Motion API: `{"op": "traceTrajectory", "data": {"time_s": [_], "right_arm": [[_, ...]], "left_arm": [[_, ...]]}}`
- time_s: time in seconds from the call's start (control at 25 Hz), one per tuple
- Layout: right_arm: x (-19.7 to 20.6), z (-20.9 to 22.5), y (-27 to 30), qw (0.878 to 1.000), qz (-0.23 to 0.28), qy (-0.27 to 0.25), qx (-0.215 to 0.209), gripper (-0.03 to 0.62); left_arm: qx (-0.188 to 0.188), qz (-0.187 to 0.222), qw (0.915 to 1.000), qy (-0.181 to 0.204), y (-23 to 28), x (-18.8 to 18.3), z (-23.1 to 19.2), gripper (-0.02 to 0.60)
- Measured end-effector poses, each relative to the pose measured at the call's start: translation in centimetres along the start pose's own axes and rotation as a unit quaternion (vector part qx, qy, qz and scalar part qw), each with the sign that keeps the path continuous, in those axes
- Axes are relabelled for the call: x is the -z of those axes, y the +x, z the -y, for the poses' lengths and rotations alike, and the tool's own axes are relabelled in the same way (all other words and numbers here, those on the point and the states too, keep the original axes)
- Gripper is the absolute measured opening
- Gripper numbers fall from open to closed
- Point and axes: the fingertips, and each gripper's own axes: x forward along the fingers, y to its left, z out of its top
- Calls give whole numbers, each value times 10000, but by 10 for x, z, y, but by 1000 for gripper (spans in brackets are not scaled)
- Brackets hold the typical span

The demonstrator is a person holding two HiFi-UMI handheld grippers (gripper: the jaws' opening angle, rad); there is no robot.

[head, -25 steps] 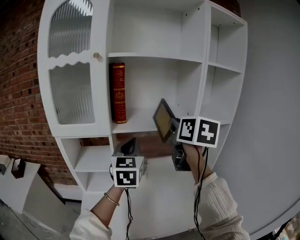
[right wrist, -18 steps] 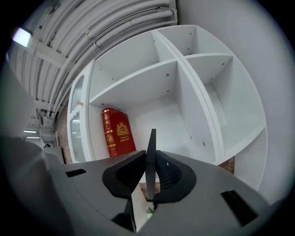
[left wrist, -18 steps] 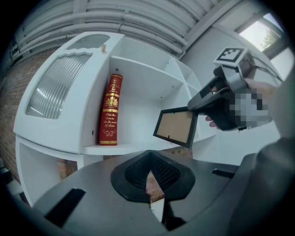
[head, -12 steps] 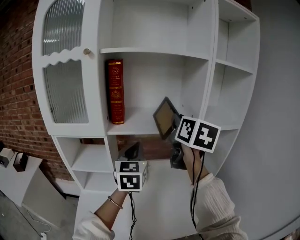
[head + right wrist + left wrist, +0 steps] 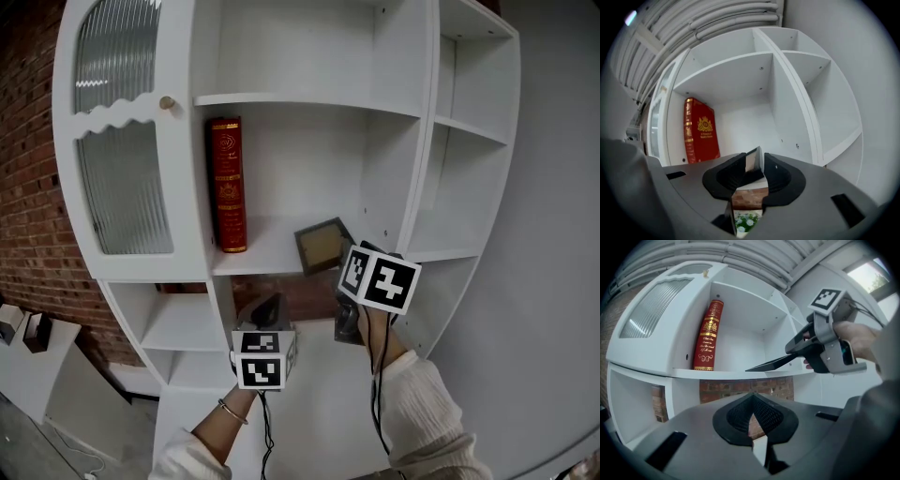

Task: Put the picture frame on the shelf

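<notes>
The picture frame [image 5: 323,246] is a small dark frame with a tan face. It rests tilted on the white middle shelf [image 5: 262,260], right of an upright red book [image 5: 227,183]. My right gripper [image 5: 347,264] is at the frame's near end. Its jaws have just been opening, and the frame [image 5: 754,161] stands edge-on between them with a little slack. In the left gripper view the frame [image 5: 776,363] slopes down onto the shelf board [image 5: 717,373] from the right gripper [image 5: 799,350]. My left gripper [image 5: 267,307] hangs lower, below the shelf, shut and empty.
The white cabinet has a ribbed glass door [image 5: 122,141] at the left and narrow side shelves [image 5: 469,131] at the right. A divider wall [image 5: 389,178] stands just right of the frame. Brick shows behind the gap [image 5: 740,386] under the shelf.
The frame has tipped from standing steeply on its edge to leaning low on the shelf. The right gripper has sunk slightly with it, and the left gripper has dropped a little.
</notes>
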Motion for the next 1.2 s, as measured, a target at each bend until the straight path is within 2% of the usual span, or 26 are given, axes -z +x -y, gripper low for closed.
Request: {"op": "traceTrajectory", "data": {"time_s": [0.12,0.52,0.8,1.0,1.2], "right_arm": [[13,-4,5,9995,-58,-283,118,103],[24,-6,1,9999,-6,-43,109,103],[34,-2,-26,9998,-25,-212,56,103],[81,6,-53,9986,-386,-331,-130,103],[139,14,-71,9962,-844,-59,-184,103]], "left_arm": [[27,-70,10000,-14,-3,7,-5,-2],[4,-258,9996,-101,-11,29,-27,-2],[35,-279,9996,-95,-30,38,-20,-2],[16,-293,9996,-25,-54,47,-10,-2],[-75,-409,9991,-111,-79,67,-1,-2]]}}
